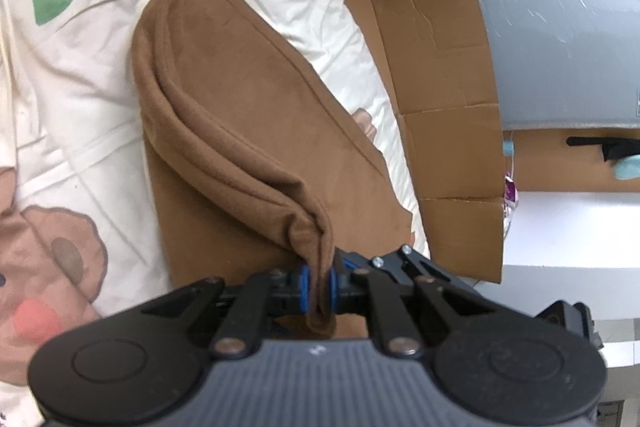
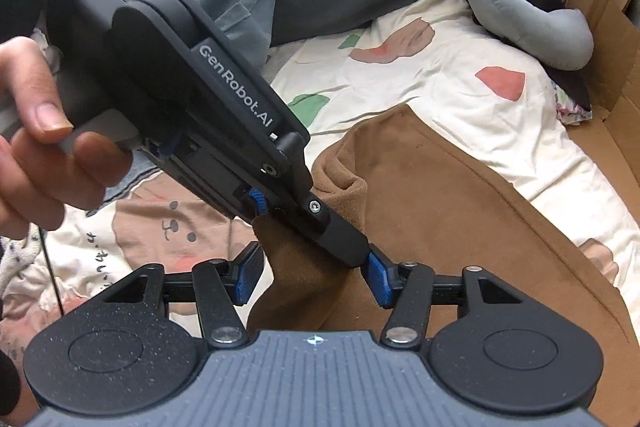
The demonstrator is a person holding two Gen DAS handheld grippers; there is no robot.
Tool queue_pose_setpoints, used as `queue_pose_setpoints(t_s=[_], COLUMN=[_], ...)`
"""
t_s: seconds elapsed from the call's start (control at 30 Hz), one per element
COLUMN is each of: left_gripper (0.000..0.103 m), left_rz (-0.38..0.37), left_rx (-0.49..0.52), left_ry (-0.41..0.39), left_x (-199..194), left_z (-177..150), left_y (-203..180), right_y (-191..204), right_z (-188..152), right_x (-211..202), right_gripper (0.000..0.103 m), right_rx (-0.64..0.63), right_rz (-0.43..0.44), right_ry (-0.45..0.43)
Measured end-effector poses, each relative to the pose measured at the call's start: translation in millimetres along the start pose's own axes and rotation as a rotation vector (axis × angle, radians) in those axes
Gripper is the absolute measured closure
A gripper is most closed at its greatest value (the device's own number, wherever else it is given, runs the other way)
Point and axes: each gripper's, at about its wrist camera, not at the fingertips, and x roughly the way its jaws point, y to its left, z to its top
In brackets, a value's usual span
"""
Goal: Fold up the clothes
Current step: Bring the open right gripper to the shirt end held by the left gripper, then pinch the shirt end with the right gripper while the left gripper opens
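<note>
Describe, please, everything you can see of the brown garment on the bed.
The brown garment is a soft, fleece-like cloth, plain with no print, folded into layers with rolled edges along one side. It lies on a cream bedspread printed with cartoon shapes. One bunched corner is lifted and pinched in the left gripper, which is shut on it. The right gripper stands open around the same raised fold, its pads apart from the cloth.

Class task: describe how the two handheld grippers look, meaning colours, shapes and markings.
Both are black, with grey ribbed bodies, two round discs and bolted linkage bars. The left gripper and right gripper have blue pads. White "GenRobot.AI" lettering runs along the left one's side.
</note>
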Motion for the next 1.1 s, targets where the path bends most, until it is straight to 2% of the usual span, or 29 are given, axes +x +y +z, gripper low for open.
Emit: queue_pose_setpoints(t_s=[0.13, 0.2, 0.3, 0.4, 0.6, 0.73, 0.9, 1.0, 1.1], left_gripper=[0.090, 0.089, 0.080, 0.075, 0.071, 0.060, 0.060, 0.060, 0.052], left_rz=[-0.013, -0.027, -0.058, -0.085, -0.133, -0.153, -0.195, -0.177, -0.103], left_rx=[0.010, 0.018, 0.029, 0.044, 0.025, 0.034, 0.031, 0.033, 0.045], left_ry=[0.015, 0.013, -0.002, -0.016, -0.032, -0.020, -0.015, -0.060, -0.122], left_x=[-1.9, -5.3, -12.9, -19.2, -23.1, -21.7, -24.8, -35.0, -45.7], left_z=[-0.6, 0.5, 2.3, 3.6, 6.8, 5.5, 6.2, 11.5, 18.4], left_y=[-3.3, -4.9, -7.2, -9.0, -9.3, -12.5, -12.8, -7.3, 0.8], right_y=[0.5, 0.0, 0.4, 1.3, -1.2, 1.8, -1.0, -4.4, -4.8], right_z=[0.8, 1.2, 1.4, 1.7, 4.4, 4.4, -0.2, -1.1, -2.6], right_x=[4.2, 5.7, 5.8, 3.1, 2.8, 4.2, 2.5, 0.6, -2.9], right_gripper=[0.060, 0.070, 0.085, 0.091, 0.094, 0.093, 0.094, 0.100, 0.100], right_rx=[0.002, 0.005, 0.000, -0.003, 0.017, 0.010, 0.024, 0.036, 0.037], right_rz=[-0.020, -0.026, -0.016, -0.017, -0.019, -0.020, -0.018, -0.008, 0.008], right_ry=[0.000, -0.003, -0.014, -0.037, -0.036, -0.028, -0.034, -0.035, -0.041])
